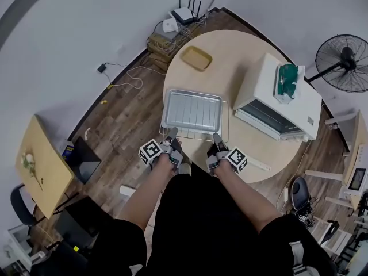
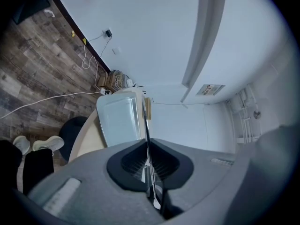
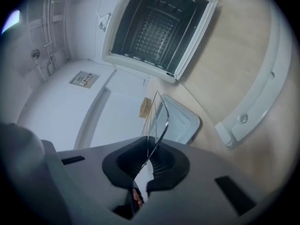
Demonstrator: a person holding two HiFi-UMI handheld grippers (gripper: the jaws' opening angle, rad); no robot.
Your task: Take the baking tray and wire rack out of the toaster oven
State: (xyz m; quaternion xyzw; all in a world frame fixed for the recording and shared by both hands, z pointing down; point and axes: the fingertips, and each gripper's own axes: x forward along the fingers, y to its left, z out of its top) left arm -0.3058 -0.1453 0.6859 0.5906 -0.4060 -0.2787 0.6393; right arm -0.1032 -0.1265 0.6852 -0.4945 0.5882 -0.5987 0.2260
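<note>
Both grippers grip the near edge of the wire rack over the baking tray, outside the toaster oven.

Nearest, the person's forearms reach toward a round tabletop. The left gripper has its jaws pressed together on a thin wire at the near left edge of the wire rack. The right gripper is clamped the same way on the near right edge, and the rack's wire runs straight out between each pair of jaws. The rack lies flat over the silver baking tray, which sits on the tabletop just beyond the jaws. Whether the rack touches the tray cannot be told. To the right stands the white toaster oven, its door open toward the person. Farther off, near the tabletop's far edge, lies a small yellow dish.
</note>
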